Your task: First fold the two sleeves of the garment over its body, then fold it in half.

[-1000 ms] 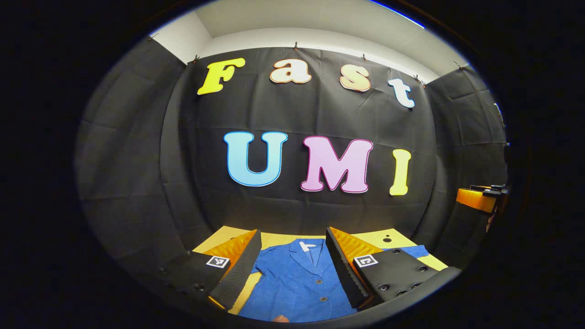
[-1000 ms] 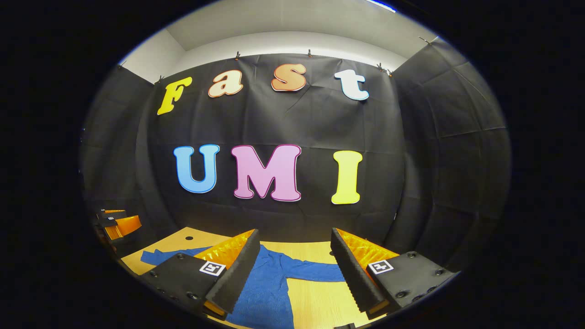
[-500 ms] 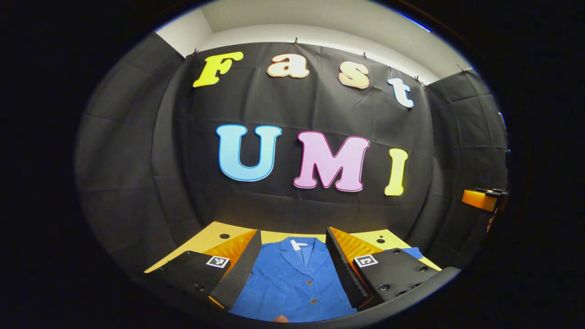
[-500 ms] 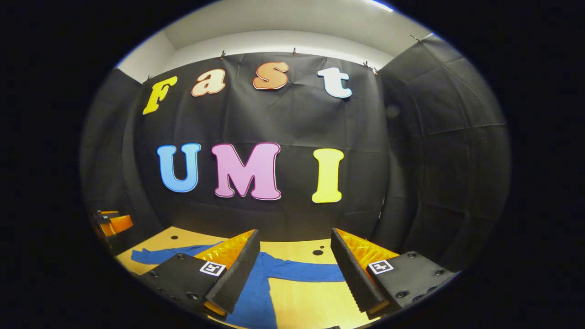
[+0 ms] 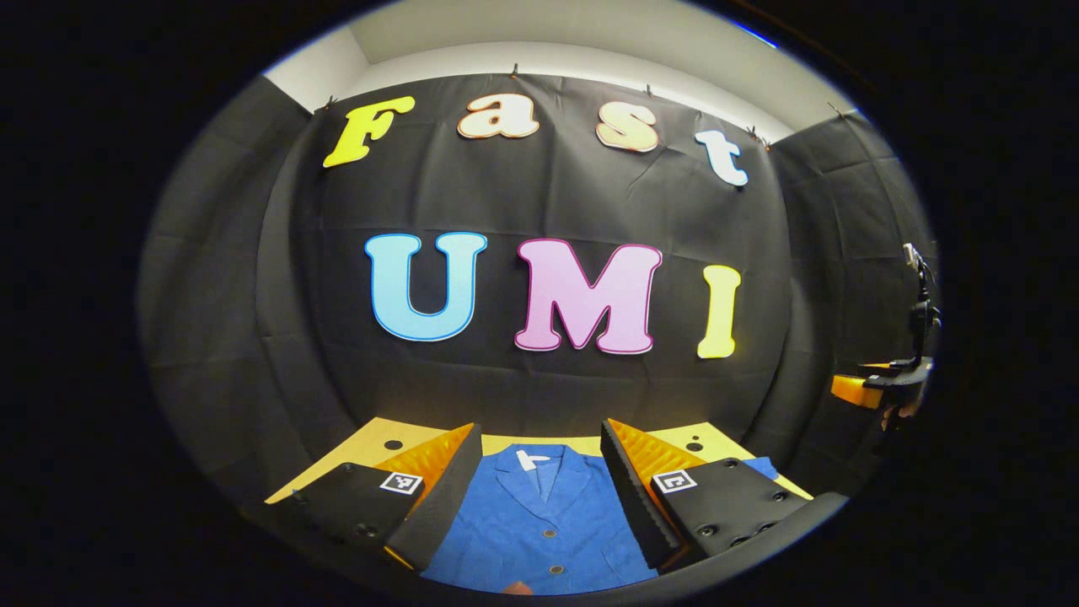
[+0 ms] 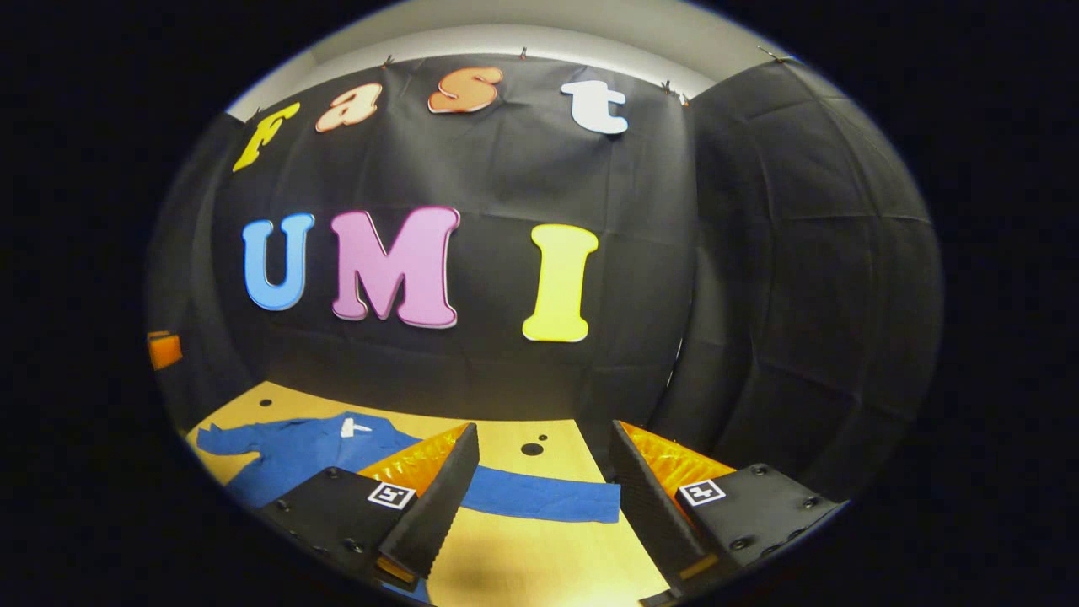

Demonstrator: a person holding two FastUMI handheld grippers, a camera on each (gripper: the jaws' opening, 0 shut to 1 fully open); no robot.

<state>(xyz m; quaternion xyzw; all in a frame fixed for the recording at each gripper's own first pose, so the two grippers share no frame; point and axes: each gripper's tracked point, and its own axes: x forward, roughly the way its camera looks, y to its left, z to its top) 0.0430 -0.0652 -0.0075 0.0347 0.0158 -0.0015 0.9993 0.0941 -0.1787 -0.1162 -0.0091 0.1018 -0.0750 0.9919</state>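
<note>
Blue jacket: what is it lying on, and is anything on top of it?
The blue jacket lies flat on a yellow wooden table, with nothing on top. Its sleeve stretches out unfolded. The tabletop beneath it is covered, so unseen.

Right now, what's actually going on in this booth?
A person holds a gripper in each hand above a blue jacket lying flat on a wooden table. The left gripper hangs open over the jacket's buttoned front; the right gripper hangs open near one outstretched sleeve. No fold is made yet.
</note>
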